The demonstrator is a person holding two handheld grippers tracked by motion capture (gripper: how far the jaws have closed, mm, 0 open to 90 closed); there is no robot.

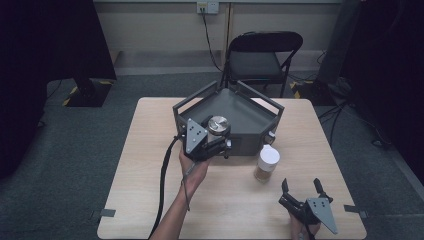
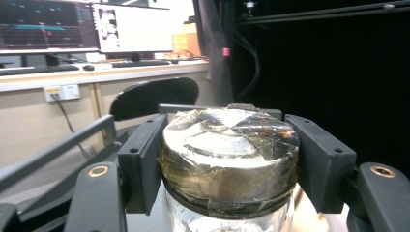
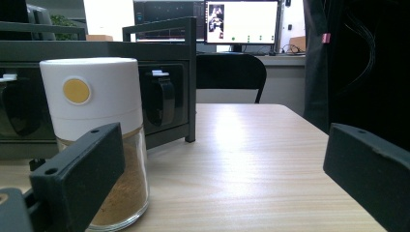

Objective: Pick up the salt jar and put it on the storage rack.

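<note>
Left gripper (image 1: 216,145) clamped, right gripper (image 1: 301,187) agape

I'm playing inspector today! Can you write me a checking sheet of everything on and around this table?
Surface: pale wooden table, flat, bare at the front.
Job's things: silver-lidded glass jar, clamped by its lid; dark grey rack at the table's back.
Clutter: white-capped spice jar, upright, brown powder inside.
Grippers: left gripper shut on the jar lid at the rack's front; right gripper open, low at the table's front right.
Cables: black cable trailing from the left gripper; a wall-socket cable.
Surroundings: black folding chair, grey carpet.
</note>
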